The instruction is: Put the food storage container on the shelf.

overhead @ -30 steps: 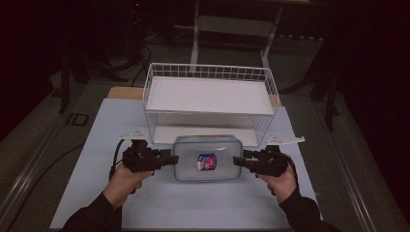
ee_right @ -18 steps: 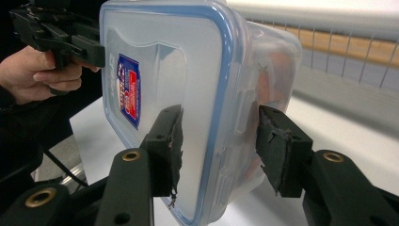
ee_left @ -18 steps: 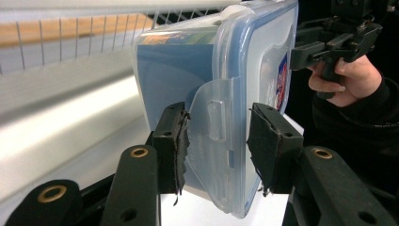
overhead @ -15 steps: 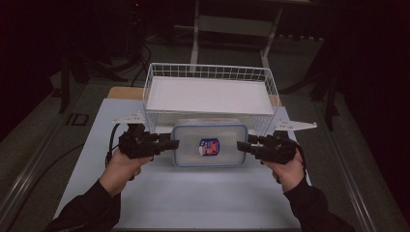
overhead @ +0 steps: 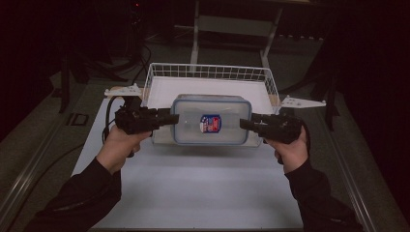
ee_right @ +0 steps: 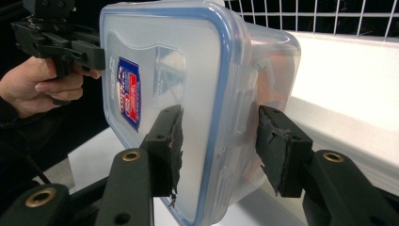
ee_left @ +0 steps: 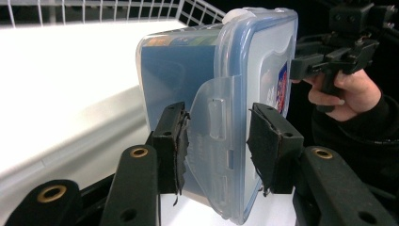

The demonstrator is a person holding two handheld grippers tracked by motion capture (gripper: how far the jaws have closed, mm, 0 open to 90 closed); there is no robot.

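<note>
High view: lidded container (overhead: 211,120), label up, long axis crosswise, ends clamped between left hand-held gripper (overhead: 170,118) and right (overhead: 244,123).

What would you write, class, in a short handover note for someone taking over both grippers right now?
Left gripper: shut on the plastic container, at its left end.
Right gripper: shut on its right end.
Container: lid on, held level in the air in front of the wire basket.
Done: container gripped at both ends and lifted.
Left: probably carry it over the front rim and set it inside the basket.
</note>
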